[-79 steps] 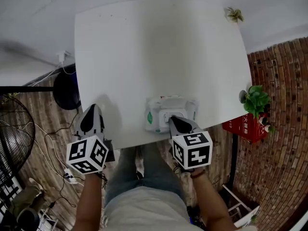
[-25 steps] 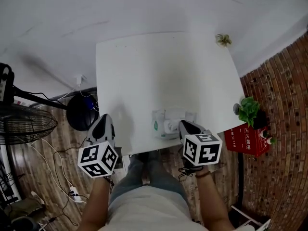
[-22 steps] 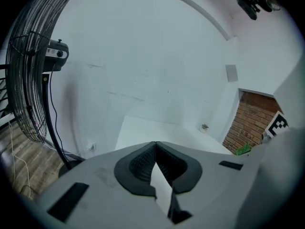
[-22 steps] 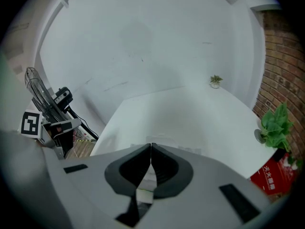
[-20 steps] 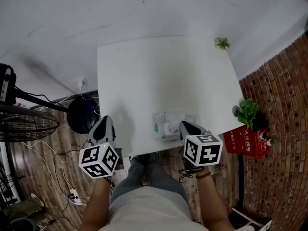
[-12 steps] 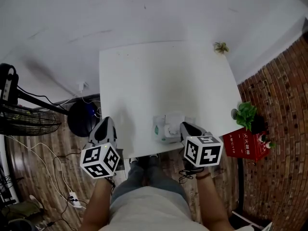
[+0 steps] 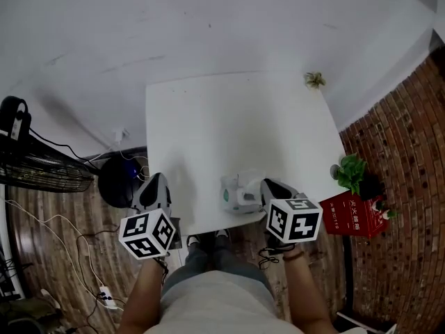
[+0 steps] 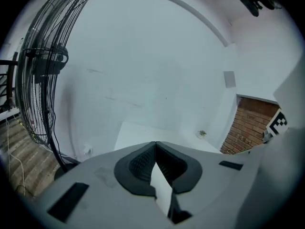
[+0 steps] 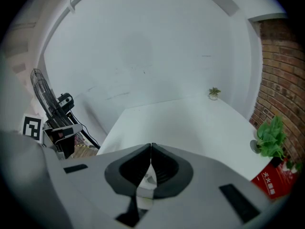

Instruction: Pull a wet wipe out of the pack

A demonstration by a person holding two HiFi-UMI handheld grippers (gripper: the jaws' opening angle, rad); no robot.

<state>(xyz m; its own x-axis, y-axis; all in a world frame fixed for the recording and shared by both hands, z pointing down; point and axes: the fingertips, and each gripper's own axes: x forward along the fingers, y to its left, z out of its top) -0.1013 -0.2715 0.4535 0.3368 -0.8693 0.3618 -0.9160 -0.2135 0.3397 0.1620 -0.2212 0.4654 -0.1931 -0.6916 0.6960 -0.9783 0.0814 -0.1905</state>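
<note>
The wet wipe pack (image 7: pixel 240 193), white with a green label, lies at the near edge of the white table (image 7: pixel 236 131). My right gripper (image 7: pixel 266 183) is just to the right of the pack, its tip close to the pack's right end, and its jaws are shut with nothing between them. In the right gripper view the right gripper (image 9: pixel 151 146) points across the table (image 9: pixel 190 120), and a bit of the pack (image 9: pixel 145 180) shows under the jaws. My left gripper (image 7: pixel 157 178) hangs over the table's near left edge, shut and holding nothing; in its own view the left gripper (image 8: pixel 155 142) faces the wall.
A tiny plant (image 7: pixel 314 80) stands on the table's far right corner. On the floor to the right are a potted plant (image 7: pixel 350 171) and a red box (image 7: pixel 346 215). A standing fan (image 7: pixel 38 169), a dark round object (image 7: pixel 118 184) and cables lie to the left.
The head view has pulled up and back, so the table looks smaller. The right gripper has moved from over the pack's lid to its right side. The left gripper stays put.
</note>
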